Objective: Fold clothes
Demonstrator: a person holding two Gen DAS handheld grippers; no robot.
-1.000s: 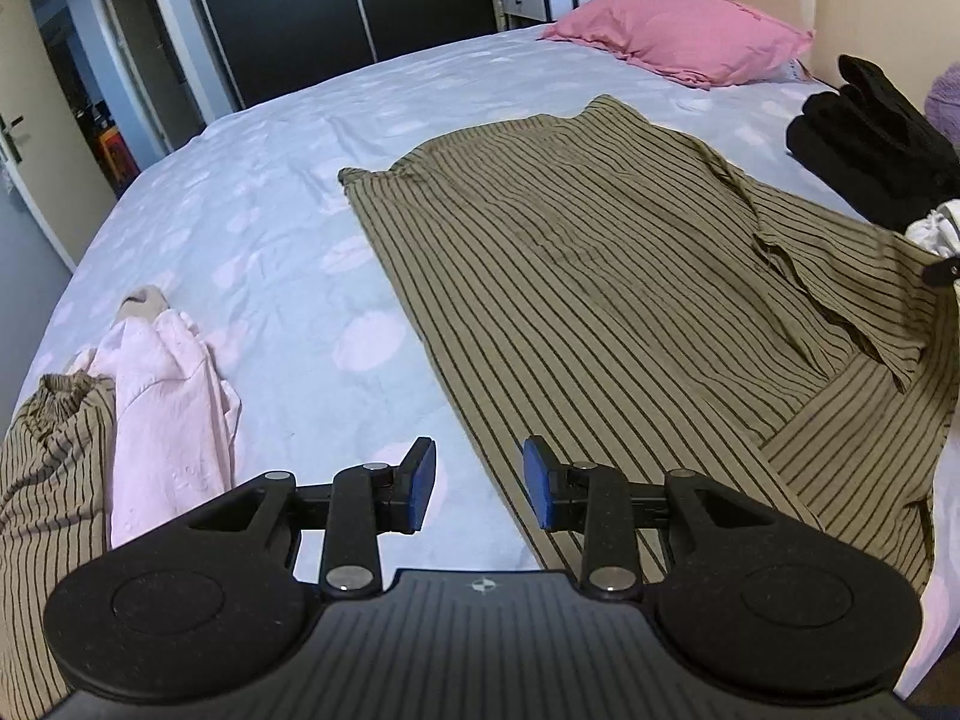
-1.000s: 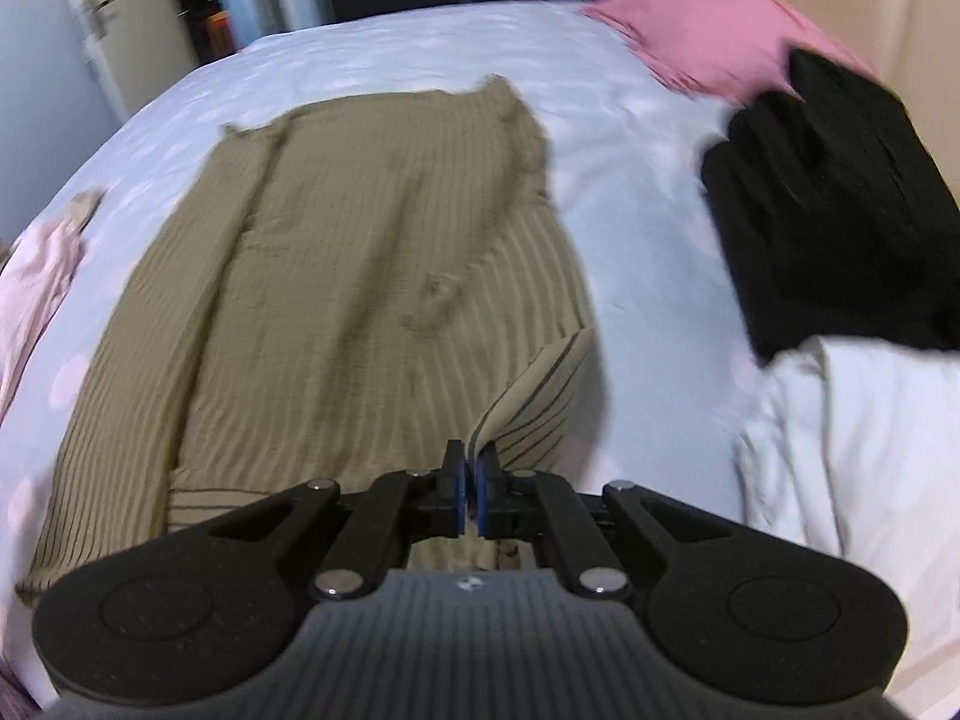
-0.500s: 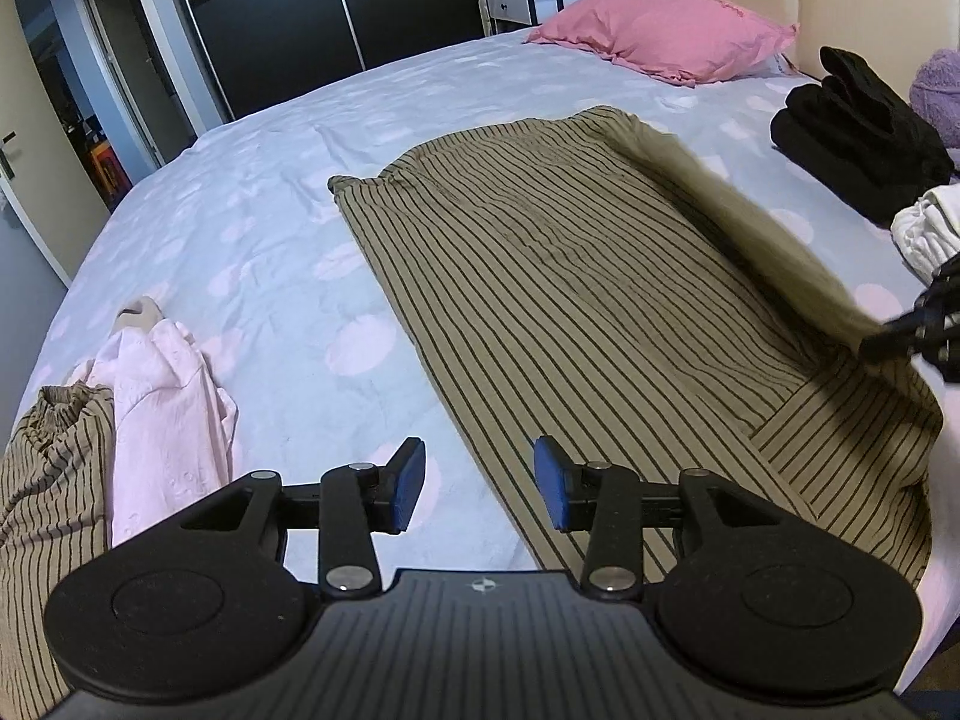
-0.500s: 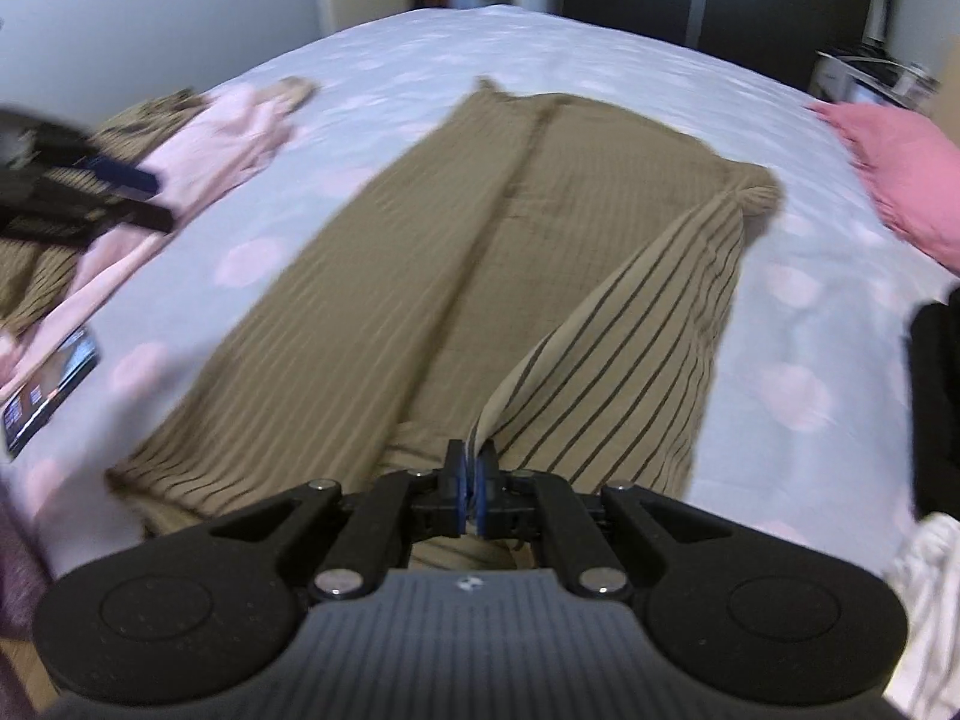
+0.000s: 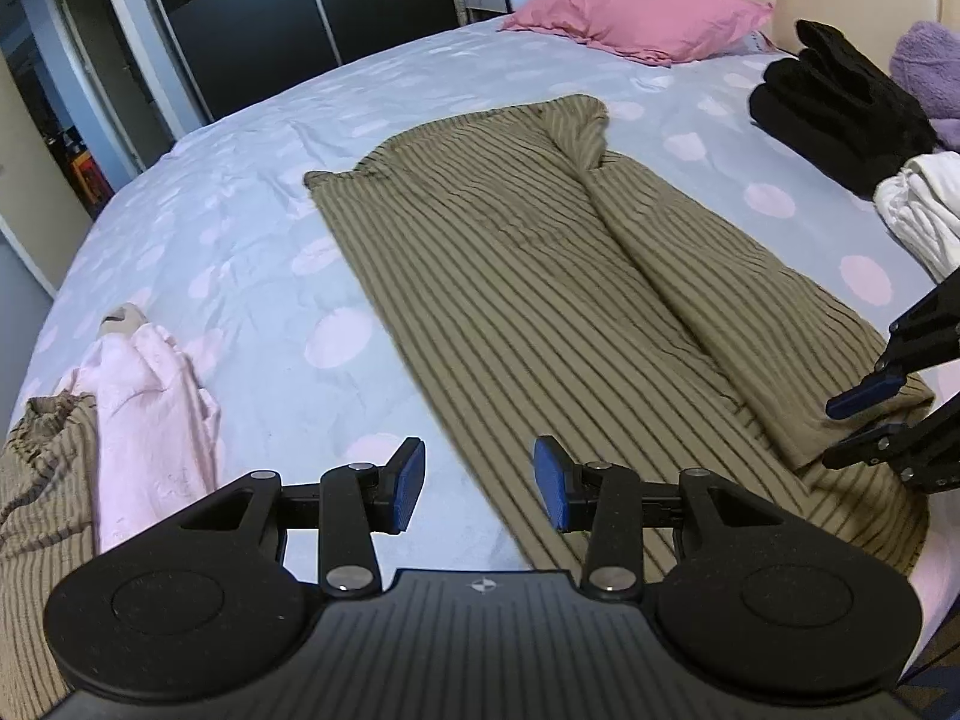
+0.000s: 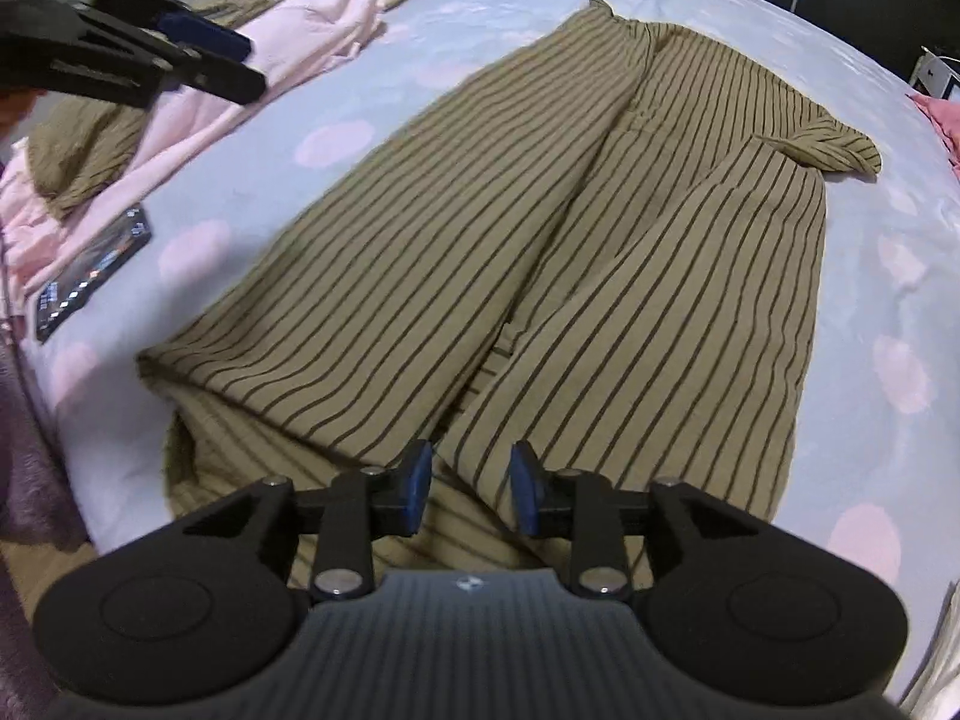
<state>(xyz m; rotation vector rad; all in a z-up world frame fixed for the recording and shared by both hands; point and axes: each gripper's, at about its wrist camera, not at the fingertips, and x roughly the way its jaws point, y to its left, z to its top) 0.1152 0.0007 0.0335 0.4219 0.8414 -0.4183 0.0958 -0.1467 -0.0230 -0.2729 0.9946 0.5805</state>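
An olive garment with dark stripes (image 5: 510, 276) lies spread on the bed, its right side folded over onto the middle (image 6: 660, 300). My right gripper (image 6: 471, 483) hovers over the near end of that folded flap. Its jaws are opening, and the cloth lies under them with no pad pressing on it. In the left wrist view the right gripper (image 5: 864, 420) shows at the right edge above the garment's near corner. My left gripper (image 5: 480, 480) stands open over the garment's near left edge, holding nothing. It also appears at the top left of the right wrist view (image 6: 198, 54).
The bed has a pale sheet with pink dots (image 5: 240, 240). A pink garment (image 5: 150, 408) and another olive striped piece (image 5: 36, 510) lie at the left, with a phone (image 6: 90, 273) near them. A pink pillow (image 5: 642, 24), black clothes (image 5: 840, 102) and white clothes (image 5: 924, 210) lie at the right.
My right gripper carried the garment's right edge over towards the middle, then its jaws parted and the flap dropped onto the garment. The left gripper widened slightly and stayed in place.
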